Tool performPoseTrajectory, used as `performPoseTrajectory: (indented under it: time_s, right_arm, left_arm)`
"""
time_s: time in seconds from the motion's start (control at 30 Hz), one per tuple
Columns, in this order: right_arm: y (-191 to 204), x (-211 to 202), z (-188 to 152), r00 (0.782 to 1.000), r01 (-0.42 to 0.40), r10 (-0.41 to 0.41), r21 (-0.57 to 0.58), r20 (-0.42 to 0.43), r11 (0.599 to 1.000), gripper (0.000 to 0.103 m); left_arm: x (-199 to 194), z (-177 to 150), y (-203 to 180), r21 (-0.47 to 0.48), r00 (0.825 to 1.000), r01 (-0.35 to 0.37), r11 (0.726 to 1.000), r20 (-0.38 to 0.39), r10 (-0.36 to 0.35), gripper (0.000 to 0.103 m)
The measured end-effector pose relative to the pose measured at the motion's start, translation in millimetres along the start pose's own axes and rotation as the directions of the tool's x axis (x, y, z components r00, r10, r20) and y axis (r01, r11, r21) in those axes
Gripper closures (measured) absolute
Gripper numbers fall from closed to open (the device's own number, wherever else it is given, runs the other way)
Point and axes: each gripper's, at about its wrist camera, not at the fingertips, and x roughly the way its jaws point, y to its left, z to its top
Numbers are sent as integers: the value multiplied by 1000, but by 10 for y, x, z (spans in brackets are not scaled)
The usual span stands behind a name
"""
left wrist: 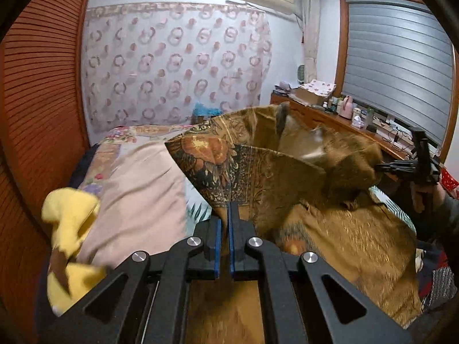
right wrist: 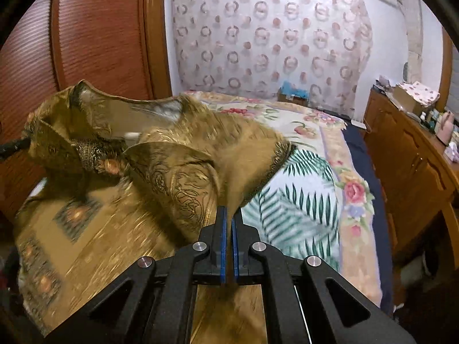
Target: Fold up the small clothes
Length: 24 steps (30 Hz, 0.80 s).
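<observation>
A golden-brown patterned garment (left wrist: 287, 172) with dark ornate borders is lifted above the bed, blurred by motion. My left gripper (left wrist: 228, 209) is shut on one edge of it. My right gripper (right wrist: 229, 215) is shut on another edge of the garment (right wrist: 160, 166). The right gripper also shows at the right of the left wrist view (left wrist: 413, 166), pinching the cloth. The left gripper's tip shows at the far left of the right wrist view (right wrist: 14, 144). The lower part of the garment drapes on the bed.
The bed has a floral and leaf-print cover (right wrist: 309, 189). A yellow garment (left wrist: 71, 229) lies at the left on a pink blanket (left wrist: 137, 189). A wooden wardrobe (right wrist: 94, 34) stands to the left, and a cluttered wooden dresser (right wrist: 413, 149) to the right.
</observation>
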Motion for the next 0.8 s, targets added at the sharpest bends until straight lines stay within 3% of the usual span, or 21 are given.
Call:
performPoseTrajectory:
  time_s: [0.27, 0.47, 0.6, 0.8]
  right_arm:
    - [192, -870, -805, 999, -24, 24, 29, 22, 999, 101]
    - [386, -1113, -1394, 995, -37, 34, -29, -93, 999, 101]
    - [421, -1109, -1539, 991, -34, 27, -45, -129, 998, 101]
    - [536, -1328, -1501, 995, -28, 22, -53, -98, 998, 100]
  left_arm:
    - [-649, -773, -95, -56, 999, -39, 998, -16, 38, 98]
    - [-768, -1188, -67, -81, 993, -59, 995, -110, 49, 98]
    - [-816, -1256, -23, -97, 991, -67, 993, -122, 55, 98]
    - [-981, -1241, -124, -53, 992, -88, 995, -99, 83, 98]
